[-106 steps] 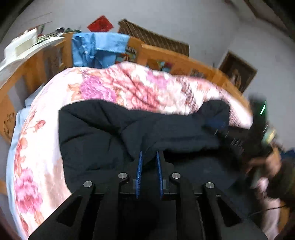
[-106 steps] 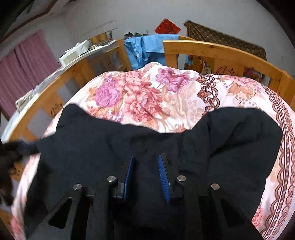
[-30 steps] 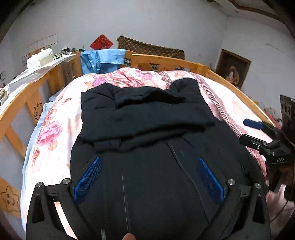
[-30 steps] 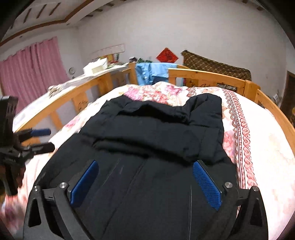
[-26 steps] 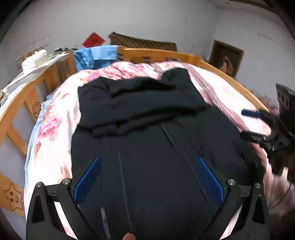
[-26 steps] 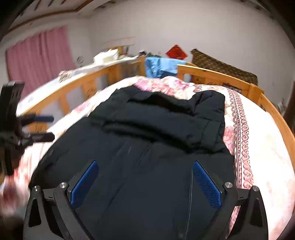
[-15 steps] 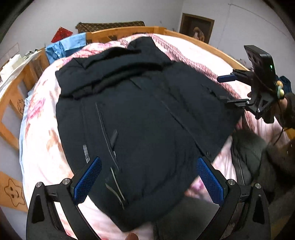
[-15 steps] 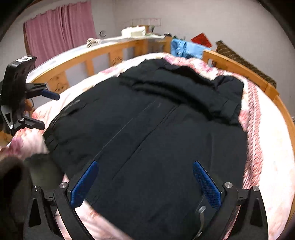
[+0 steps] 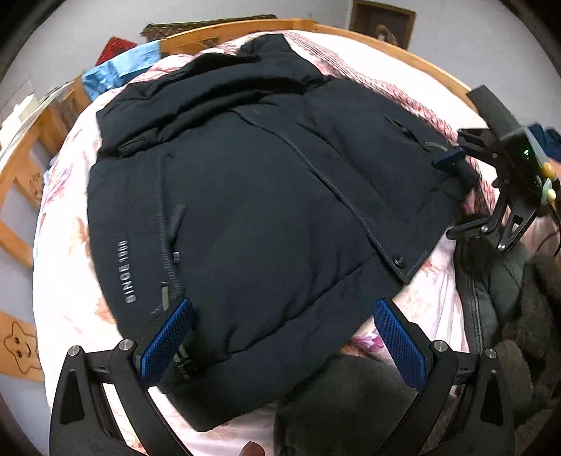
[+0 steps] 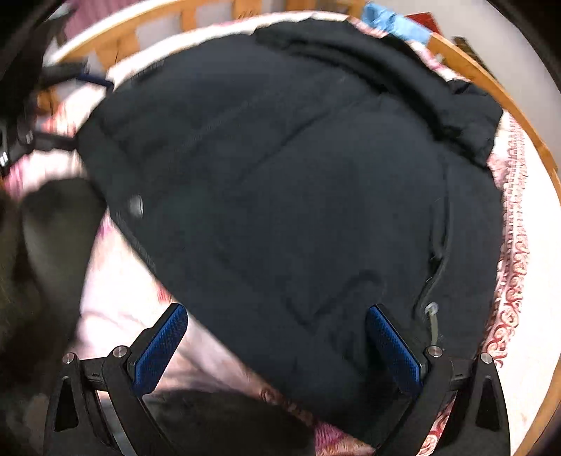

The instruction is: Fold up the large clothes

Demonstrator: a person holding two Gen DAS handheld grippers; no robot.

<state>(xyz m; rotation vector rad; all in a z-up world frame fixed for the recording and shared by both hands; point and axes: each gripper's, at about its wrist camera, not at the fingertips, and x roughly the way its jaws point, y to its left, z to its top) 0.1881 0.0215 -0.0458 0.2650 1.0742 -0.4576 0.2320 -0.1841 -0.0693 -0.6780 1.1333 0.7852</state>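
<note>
A large dark navy padded jacket point(image 9: 252, 182) lies spread front-up on a floral bed quilt point(image 9: 70, 245), hood end folded at the far side. It also fills the right wrist view point(image 10: 298, 182). My left gripper point(image 9: 284, 336) is open and empty above the jacket's near hem. My right gripper point(image 10: 277, 336) is open and empty above the hem at the other side. The right gripper also shows in the left wrist view point(image 9: 455, 196) at the jacket's right edge, jaws apart.
A wooden bed rail point(image 9: 224, 33) rings the bed. A blue shirt point(image 9: 115, 72) hangs over the far rail. The person's dark clothing point(image 9: 508, 315) is at the near right. Another rail point(image 10: 491, 91) runs along the right wrist view.
Both grippers let go of the jacket and opened wide, then pulled back toward the near hem. The jacket now lies flat and spread out on the quilt.
</note>
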